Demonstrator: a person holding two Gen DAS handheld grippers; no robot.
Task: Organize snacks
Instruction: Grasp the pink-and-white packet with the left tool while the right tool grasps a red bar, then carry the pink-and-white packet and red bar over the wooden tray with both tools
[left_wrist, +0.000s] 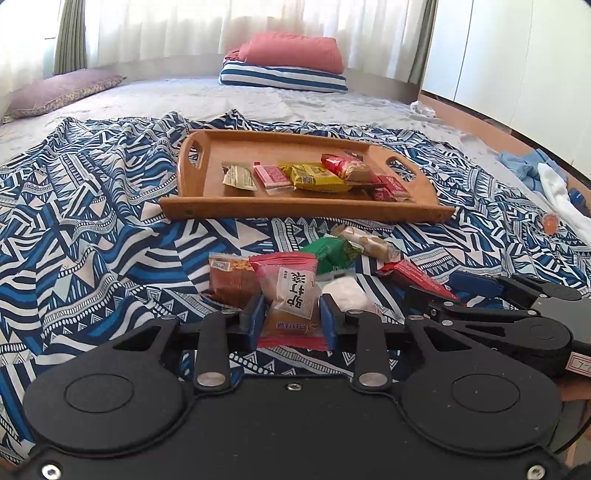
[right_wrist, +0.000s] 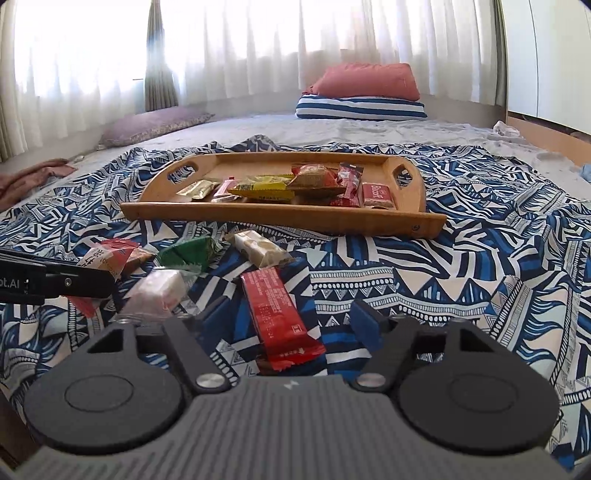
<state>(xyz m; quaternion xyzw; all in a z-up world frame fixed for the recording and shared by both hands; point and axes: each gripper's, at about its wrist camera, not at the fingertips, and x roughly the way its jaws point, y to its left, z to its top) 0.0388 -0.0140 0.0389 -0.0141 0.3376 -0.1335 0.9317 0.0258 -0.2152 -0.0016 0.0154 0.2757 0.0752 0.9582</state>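
Pink crinkly snack packet with white label (left_wrist: 291, 291) clamped upright between left gripper (left_wrist: 291, 321) blue pads. Long red foil bar (right_wrist: 280, 317) lies flat between right gripper (right_wrist: 291, 314) parted jaws, ungripped.

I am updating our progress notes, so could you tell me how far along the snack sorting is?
About half done. Several packets already lie in the wooden tray. In hand: the left tongs are shut on a pink packet, while the right tongs straddle a red bar without pressing it. Left on the cloth: the brown packet, white packet, green packet and beige bar.
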